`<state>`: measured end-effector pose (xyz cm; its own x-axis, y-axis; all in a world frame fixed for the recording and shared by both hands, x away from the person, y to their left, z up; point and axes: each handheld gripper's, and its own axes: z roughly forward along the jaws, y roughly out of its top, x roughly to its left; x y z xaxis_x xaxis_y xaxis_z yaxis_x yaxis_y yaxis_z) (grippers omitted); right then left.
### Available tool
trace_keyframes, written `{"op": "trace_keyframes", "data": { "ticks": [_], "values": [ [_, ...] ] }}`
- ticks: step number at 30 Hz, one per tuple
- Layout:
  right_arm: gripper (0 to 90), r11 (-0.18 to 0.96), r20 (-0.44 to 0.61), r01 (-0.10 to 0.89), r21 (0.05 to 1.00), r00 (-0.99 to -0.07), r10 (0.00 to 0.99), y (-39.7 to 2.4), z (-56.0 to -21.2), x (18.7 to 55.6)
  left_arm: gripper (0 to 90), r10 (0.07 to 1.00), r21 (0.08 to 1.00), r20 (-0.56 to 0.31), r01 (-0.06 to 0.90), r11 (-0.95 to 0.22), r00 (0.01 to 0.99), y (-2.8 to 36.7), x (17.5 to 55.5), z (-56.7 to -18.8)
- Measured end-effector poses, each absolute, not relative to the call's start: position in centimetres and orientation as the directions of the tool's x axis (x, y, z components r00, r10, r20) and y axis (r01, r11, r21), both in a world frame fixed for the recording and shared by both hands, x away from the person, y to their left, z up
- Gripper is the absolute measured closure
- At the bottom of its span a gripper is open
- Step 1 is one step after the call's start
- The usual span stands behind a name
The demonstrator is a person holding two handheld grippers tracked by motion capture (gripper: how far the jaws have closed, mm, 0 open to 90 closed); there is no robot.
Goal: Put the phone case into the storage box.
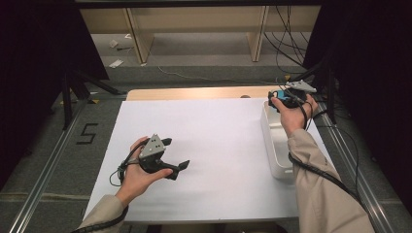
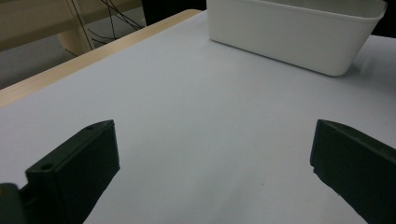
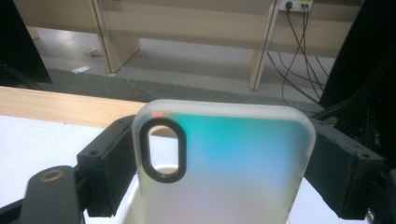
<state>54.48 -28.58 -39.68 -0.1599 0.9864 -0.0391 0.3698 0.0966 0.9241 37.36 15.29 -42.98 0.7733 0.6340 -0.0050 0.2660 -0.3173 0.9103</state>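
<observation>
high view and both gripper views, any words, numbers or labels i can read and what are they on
"5": black mark on the grey floor left of the table.
Phone case in the right gripper: no print readable.
White bin, left gripper: no text visible.

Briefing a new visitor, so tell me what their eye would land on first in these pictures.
First, the phone case, frosted with a teal-to-blue sheen and an oval camera cutout, clamped between the jaws of the right gripper above the white bin at the table's right edge. Next, the left gripper, held open over the bare white sheet near the front left.
</observation>
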Motion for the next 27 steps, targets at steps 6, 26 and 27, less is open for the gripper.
{"op": "trace_keyframes", "data": {
  "ticks": [6, 26, 27],
  "values": [
    [17.8, 0.093, -0.036, 0.376, 0.922, -0.156, 0.987, -28.55, -39.96, 54.69, 0.4, 0.634, 0.910, -0.007, 0.267, -0.316, 0.773, 15.30, 37.37, -42.99],
    [17.8, 0.106, -0.049, 0.389, 0.915, -0.154, 0.987, -28.31, -40.46, 55.44, 0.4, 0.633, 0.911, -0.007, 0.266, -0.315, 0.774, 15.30, 37.37, -42.99],
    [17.8, 0.106, -0.050, 0.390, 0.915, -0.153, 0.987, -28.29, -40.52, 55.49, 0.4, 0.633, 0.911, -0.007, 0.266, -0.315, 0.774, 15.30, 37.37, -42.99]
  ]
}}
